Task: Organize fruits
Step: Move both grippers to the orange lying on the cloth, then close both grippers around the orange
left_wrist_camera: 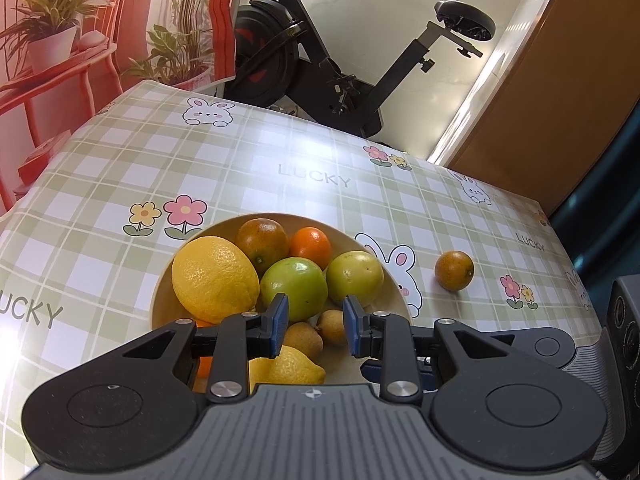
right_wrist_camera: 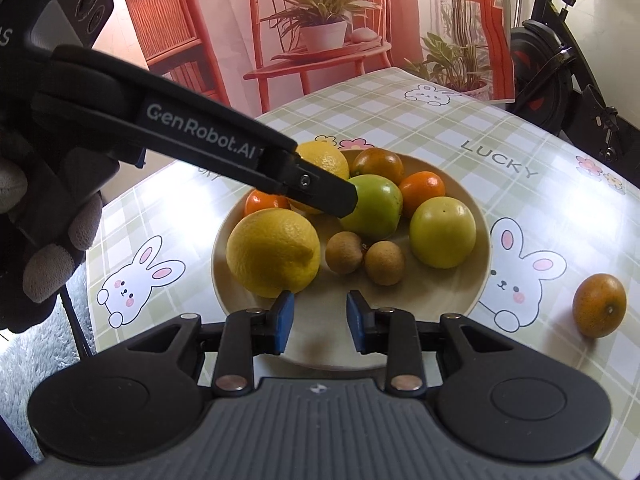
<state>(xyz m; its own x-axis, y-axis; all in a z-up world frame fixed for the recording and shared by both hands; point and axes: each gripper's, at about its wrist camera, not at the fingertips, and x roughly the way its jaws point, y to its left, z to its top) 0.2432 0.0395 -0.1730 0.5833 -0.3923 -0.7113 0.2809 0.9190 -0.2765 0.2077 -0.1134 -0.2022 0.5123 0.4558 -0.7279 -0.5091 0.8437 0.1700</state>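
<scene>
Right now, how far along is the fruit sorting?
Mostly done: two yellow lemons, two green fruits, oranges and two small brown fruits sit in the beige round plate. Nothing is in hand; both grippers' jaws are empty. Left: one brownish-orange citrus lies alone on the checked tablecloth.

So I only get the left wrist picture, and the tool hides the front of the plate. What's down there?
Observer: In the right wrist view, a whole second lemon lies near the front of the plate.
Operator: And that orange scrap beside it?
Observer: That's a small orange, lying between that lemon and the far lemon.
Operator: Who holds this tool?
Observer: A gloved hand holds the left gripper. Its tip is near the darker green fruit.
</scene>
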